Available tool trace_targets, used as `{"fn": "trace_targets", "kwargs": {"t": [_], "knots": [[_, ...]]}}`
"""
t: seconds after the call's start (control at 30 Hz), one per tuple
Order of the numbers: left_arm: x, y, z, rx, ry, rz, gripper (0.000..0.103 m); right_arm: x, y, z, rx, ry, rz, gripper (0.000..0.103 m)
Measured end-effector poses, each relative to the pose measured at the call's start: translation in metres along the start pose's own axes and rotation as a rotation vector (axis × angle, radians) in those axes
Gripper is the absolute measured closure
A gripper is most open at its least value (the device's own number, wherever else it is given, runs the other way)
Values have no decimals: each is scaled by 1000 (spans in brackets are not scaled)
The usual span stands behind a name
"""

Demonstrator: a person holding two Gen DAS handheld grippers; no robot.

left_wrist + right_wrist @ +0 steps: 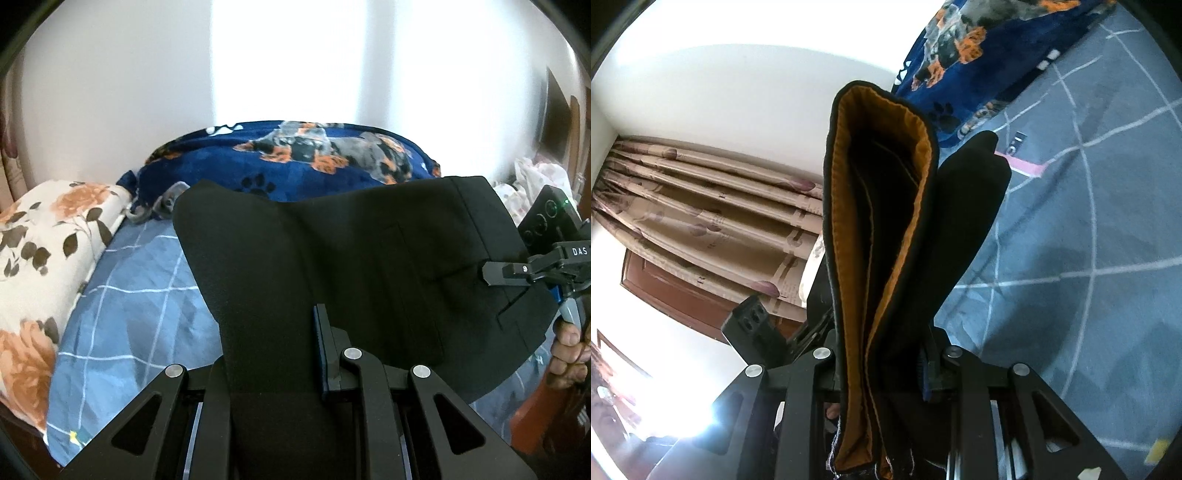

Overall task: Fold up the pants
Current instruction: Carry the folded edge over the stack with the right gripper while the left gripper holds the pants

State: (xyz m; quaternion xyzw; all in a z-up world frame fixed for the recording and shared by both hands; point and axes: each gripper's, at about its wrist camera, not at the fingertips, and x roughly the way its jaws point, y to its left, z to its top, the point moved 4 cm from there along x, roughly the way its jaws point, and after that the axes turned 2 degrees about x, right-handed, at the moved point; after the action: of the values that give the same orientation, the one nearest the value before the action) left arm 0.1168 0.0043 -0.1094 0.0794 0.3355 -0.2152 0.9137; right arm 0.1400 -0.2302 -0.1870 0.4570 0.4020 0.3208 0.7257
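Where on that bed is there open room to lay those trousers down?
The blue checked sheet lies bare between the floral pillow and the held black pants. Farther back, the navy dog-print blanket crowds it.

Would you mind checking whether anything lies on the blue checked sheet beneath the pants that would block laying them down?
Nothing visible does. The pants, clamped by the left gripper and right gripper, hang over bare sheet; the floral pillow and dog-print blanket lie beyond.

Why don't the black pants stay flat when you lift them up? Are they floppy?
Probably floppy: the pants sag between the left gripper and the right gripper. They look fairly thick, with an orange lining, so the folds may stay rounded. Likely light, since two pinches hold them above the bed.
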Motion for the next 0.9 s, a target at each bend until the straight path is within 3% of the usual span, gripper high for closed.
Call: {"fn": "trace_targets", "kwargs": {"t": [0.9], "knots": [[74,69,49,6,-6,122,86,46,7,59,-54,56,19,79]]}}
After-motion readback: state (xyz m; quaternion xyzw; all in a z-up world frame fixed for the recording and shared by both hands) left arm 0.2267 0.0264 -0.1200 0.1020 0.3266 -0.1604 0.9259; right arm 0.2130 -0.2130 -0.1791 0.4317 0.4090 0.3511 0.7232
